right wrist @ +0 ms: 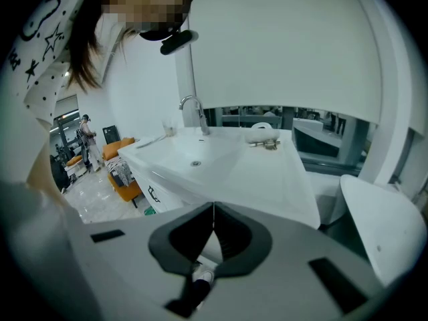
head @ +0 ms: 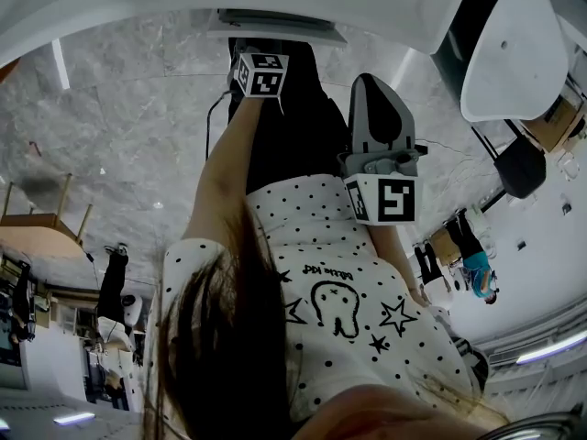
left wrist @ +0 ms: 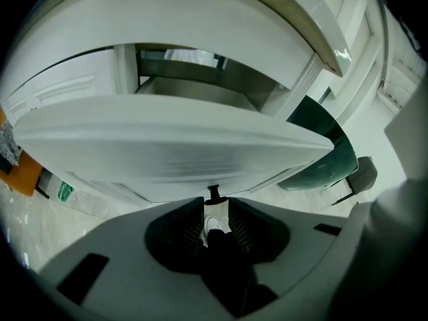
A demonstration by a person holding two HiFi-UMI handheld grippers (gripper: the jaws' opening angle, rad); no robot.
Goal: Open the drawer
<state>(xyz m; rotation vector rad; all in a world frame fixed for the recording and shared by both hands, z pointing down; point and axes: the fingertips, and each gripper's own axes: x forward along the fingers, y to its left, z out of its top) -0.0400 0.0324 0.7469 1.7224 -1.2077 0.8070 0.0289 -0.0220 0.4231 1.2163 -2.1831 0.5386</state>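
White and smooth, the drawer [left wrist: 167,146] front stretches flat from nine to three o'clock straight ahead of the left gripper [left wrist: 215,204]. Its small dark knob [left wrist: 214,192] sits at twelve o'clock, right at the mouth of the jaws. The ribbed black pads [left wrist: 192,231] stand a little apart on either side of the knob, without visibly pinching it. A shadowed slot above the front suggests to me the drawer is already pulled out somewhat. The right gripper [right wrist: 212,209] is farther off, aimed across the glossy basin [right wrist: 200,159] with its curved metal tap [right wrist: 192,109], its jaws pressed together on nothing. The left is plainly the nearer one. I'd guess the next move is to close on the knob and draw back toward six o'clock.
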